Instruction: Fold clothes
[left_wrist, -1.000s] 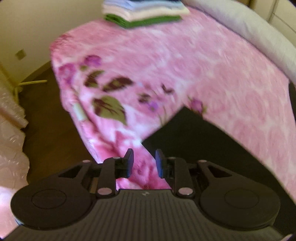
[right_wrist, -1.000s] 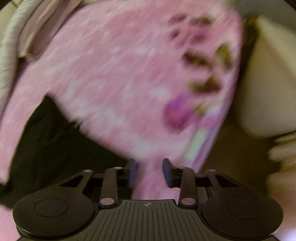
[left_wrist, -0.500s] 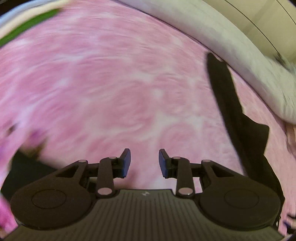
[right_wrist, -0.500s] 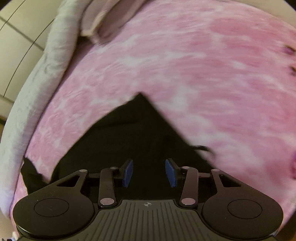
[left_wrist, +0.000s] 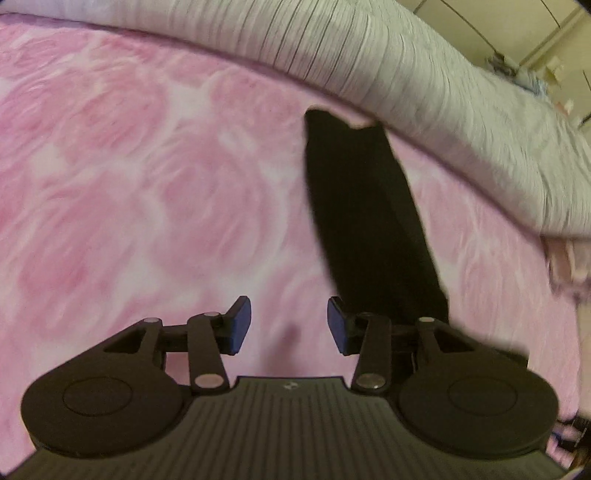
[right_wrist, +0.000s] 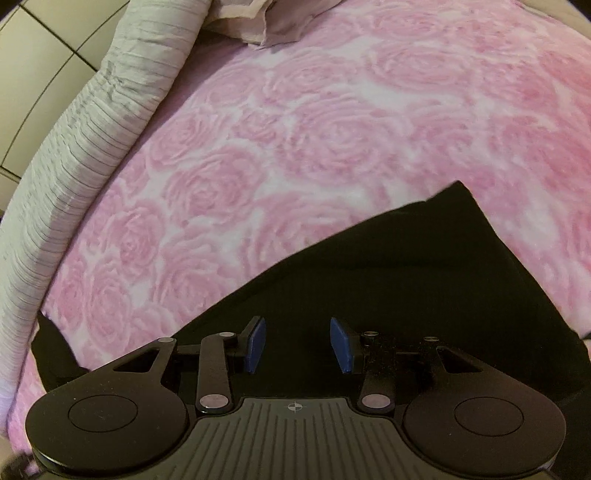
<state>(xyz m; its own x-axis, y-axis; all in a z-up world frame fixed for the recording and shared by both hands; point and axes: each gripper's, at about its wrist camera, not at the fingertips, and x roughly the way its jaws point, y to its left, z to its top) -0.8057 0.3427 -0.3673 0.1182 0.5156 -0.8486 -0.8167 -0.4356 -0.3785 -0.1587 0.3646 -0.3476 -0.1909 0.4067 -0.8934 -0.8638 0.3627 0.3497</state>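
A black garment lies flat on a pink rose-patterned blanket. In the left wrist view a long narrow part of it runs away toward a pale quilt. My left gripper is open and empty, over the pink blanket just left of that black strip. My right gripper is open and empty, low over the black garment near its near edge. The garment's lower part is hidden under the right gripper's body.
A rolled pale grey quilt borders the far side of the bed, also seen in the right wrist view. A beige pillow or cloth lies at the top. Cupboard doors stand behind the quilt.
Both grippers have swung from the bed's corner and floor side toward the quilt side. The left now faces the black strip; the right has come over the black garment. Both jaws have opened wider.
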